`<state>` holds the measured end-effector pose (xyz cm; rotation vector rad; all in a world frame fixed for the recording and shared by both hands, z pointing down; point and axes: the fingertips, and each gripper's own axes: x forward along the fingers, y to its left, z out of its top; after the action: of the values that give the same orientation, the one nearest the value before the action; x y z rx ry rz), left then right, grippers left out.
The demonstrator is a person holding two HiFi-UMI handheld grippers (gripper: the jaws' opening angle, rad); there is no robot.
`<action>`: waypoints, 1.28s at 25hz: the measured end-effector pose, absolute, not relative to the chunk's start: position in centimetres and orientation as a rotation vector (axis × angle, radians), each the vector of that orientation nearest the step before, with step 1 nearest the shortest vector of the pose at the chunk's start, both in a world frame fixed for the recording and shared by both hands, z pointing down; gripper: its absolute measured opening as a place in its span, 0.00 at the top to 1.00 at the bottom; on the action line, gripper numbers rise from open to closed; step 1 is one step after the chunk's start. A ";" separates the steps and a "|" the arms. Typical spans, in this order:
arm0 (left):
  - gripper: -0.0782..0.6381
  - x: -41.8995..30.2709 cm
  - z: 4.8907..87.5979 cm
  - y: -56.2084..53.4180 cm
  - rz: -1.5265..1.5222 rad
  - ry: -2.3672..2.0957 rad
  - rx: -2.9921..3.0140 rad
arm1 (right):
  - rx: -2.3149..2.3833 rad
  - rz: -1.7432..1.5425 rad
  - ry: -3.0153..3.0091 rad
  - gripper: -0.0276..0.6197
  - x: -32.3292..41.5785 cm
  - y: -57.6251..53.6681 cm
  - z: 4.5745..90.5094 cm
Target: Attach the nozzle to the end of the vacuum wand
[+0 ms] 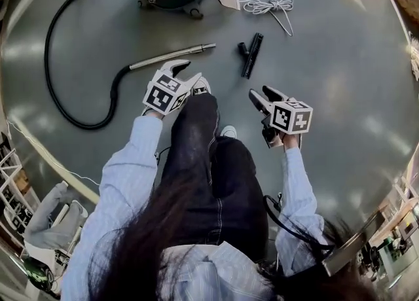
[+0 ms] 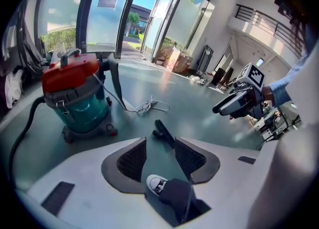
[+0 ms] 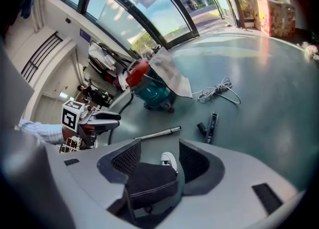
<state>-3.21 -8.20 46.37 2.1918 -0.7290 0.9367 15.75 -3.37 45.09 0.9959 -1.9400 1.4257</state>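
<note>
Now the job is only starting, I think: left gripper (image 1: pixel 186 70) and right gripper (image 1: pixel 259 94) are both spread, holding nothing. The nozzle (image 1: pixel 252 55) lies near the wand (image 1: pixel 171 56) tip, apart. Next — grab one each.

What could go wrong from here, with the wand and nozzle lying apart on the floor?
The wand is a smooth round tube lying flat, so it may roll or slip as the open left gripper closes. Its looped hose could tug it off line when lifted. The nozzle might twist in the open right gripper, misaligning the socket.
</note>
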 end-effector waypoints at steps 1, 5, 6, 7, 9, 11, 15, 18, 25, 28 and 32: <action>0.67 -3.7 49.3 -8.7 0.964 -0.737 2.183 | 1.006 1.424 -1.928 0.61 16.1 -3.6 48.0; 0.67 -5.9 59.9 -10.6 1.077 -0.746 2.153 | 1.002 1.334 -1.865 0.58 17.7 -4.4 59.3; 0.67 -6.5 62.3 -11.0 1.113 -0.736 2.155 | 0.999 1.313 -1.856 0.58 17.9 -4.8 61.9; 0.67 -6.9 64.7 -11.3 1.150 -0.723 2.161 | 0.999 1.296 -1.849 0.57 18.0 -5.4 64.4; 0.67 -7.6 69.0 -12.1 1.210 -0.703 2.181 | 1.018 1.250 -1.838 0.55 18.2 -7.1 68.8; 0.66 -7.7 72.8 -13.0 1.234 -0.702 2.208 | 1.047 1.177 -1.835 0.55 18.7 -9.2 72.9; 0.63 -6.4 78.7 -13.6 1.249 -0.674 2.299 | 1.074 1.076 -1.818 0.55 20.1 -11.9 79.5; 0.60 -5.5 81.7 -13.6 1.242 -0.666 2.342 | 1.080 1.009 -1.771 0.55 20.9 -12.7 82.6; 0.59 -5.6 86.2 -12.6 1.422 -0.680 2.383 | 1.237 1.030 -1.712 0.54 21.7 -13.5 85.1; 0.59 -6.1 86.9 -13.2 1.461 -0.730 2.376 | 1.251 1.051 -1.661 0.54 22.1 -14.0 85.6; 0.59 -6.9 87.9 -13.9 1.486 -0.735 2.333 | 1.257 1.093 -1.630 0.54 22.9 -14.0 86.3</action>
<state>-6.93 -13.87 87.93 2.3335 -0.7347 1.4858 22.88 -14.04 86.27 1.2567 -1.6301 1.0928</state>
